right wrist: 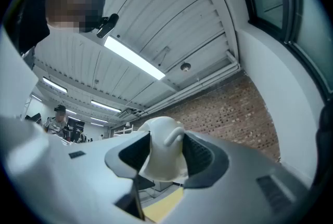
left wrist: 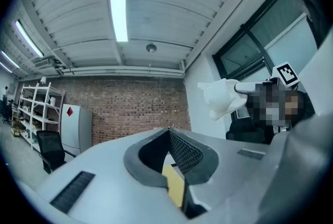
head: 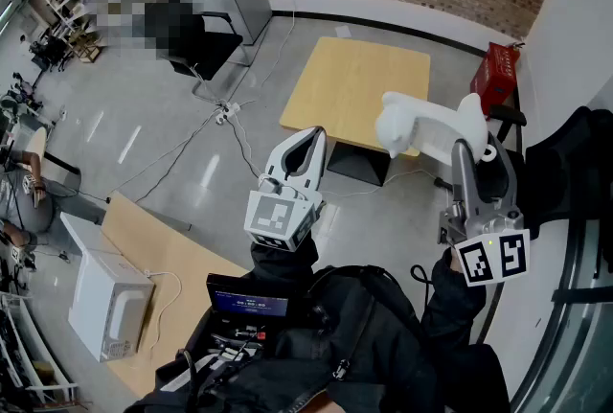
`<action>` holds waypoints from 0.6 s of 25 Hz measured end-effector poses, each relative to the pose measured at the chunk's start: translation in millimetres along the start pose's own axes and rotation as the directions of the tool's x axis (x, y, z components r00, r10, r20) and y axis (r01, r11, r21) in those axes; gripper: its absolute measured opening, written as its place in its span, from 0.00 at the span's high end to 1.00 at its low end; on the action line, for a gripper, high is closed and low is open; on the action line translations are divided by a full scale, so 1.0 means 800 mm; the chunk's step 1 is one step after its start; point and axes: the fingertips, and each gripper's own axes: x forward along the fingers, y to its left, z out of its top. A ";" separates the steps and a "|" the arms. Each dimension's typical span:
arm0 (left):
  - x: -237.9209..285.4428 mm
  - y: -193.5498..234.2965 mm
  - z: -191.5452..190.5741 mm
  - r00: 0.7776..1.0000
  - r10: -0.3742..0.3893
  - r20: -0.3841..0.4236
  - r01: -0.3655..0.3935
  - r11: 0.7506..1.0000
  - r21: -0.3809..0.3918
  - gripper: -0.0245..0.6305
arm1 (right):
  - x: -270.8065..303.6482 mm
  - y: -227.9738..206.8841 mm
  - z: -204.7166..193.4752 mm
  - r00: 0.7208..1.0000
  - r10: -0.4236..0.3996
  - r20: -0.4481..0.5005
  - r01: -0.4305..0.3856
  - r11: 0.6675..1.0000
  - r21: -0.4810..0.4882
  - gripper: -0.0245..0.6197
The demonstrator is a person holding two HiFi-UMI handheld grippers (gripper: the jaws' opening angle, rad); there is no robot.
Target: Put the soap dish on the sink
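Observation:
The soap dish [head: 426, 126] is a white moulded piece held up in the air over the floor. My right gripper [head: 462, 149] is shut on its right end. In the right gripper view the dish [right wrist: 162, 153] fills the gap between the two dark pads [right wrist: 204, 154] of the right gripper [right wrist: 162, 163]. The left gripper [head: 317, 137] hangs to the left of the dish, apart from it, with its jaw tips together and nothing between them. The left gripper view shows its jaws [left wrist: 169, 132] meeting in a point, and the dish [left wrist: 221, 98] off to the upper right.
A light wooden table [head: 359, 85] stands on the grey floor ahead, below the dish. A red box [head: 493, 76] sits by the white wall at right. A black chair [head: 192, 42], floor cables, a white microwave [head: 105, 296] and a wooden bench [head: 163, 258] lie to the left.

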 end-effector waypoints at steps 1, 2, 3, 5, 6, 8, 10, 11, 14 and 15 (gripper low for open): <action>0.000 -0.002 -0.001 1.000 -0.001 -0.004 0.001 1.000 0.000 0.96 | -0.002 -0.001 0.000 1.000 -0.001 -0.002 0.001 1.000 0.002 0.65; 0.000 -0.005 -0.002 1.000 -0.003 -0.008 0.003 1.000 -0.001 0.96 | -0.004 -0.002 0.000 1.000 -0.001 -0.005 0.001 1.000 0.003 0.65; 0.001 -0.007 -0.002 1.000 -0.005 -0.011 0.005 1.000 -0.003 0.96 | -0.005 -0.004 -0.001 1.000 -0.001 -0.007 0.001 1.000 0.004 0.65; 0.002 -0.013 -0.003 1.000 -0.011 -0.017 0.011 1.000 -0.009 0.96 | -0.008 -0.007 -0.002 1.000 -0.001 -0.012 0.001 1.000 0.004 0.65; 0.003 -0.015 -0.005 1.000 -0.010 -0.020 0.010 1.000 -0.008 0.96 | -0.010 -0.009 -0.002 1.000 -0.001 -0.014 0.002 1.000 0.005 0.65; 0.005 -0.020 -0.010 1.000 -0.009 -0.028 0.009 1.000 -0.006 0.96 | -0.013 -0.013 -0.003 1.000 -0.003 -0.018 0.003 1.000 0.008 0.65; 0.008 -0.027 -0.014 0.999 -0.012 -0.035 0.011 1.000 -0.006 0.96 | -0.017 -0.019 -0.006 1.000 -0.003 -0.023 0.003 1.000 0.013 0.65; 0.009 -0.031 -0.016 0.999 -0.013 -0.039 0.012 1.000 -0.007 0.96 | -0.019 -0.022 -0.007 1.000 -0.003 -0.025 0.003 1.000 0.015 0.65; 0.012 -0.040 -0.020 0.999 -0.015 -0.048 0.015 1.000 -0.008 0.96 | -0.023 -0.028 -0.011 0.999 -0.002 -0.033 0.003 1.000 0.023 0.65; 0.013 -0.042 -0.022 0.999 -0.016 -0.051 0.015 1.000 -0.008 0.96 | -0.024 -0.030 -0.012 0.999 -0.003 -0.035 0.004 1.000 0.026 0.65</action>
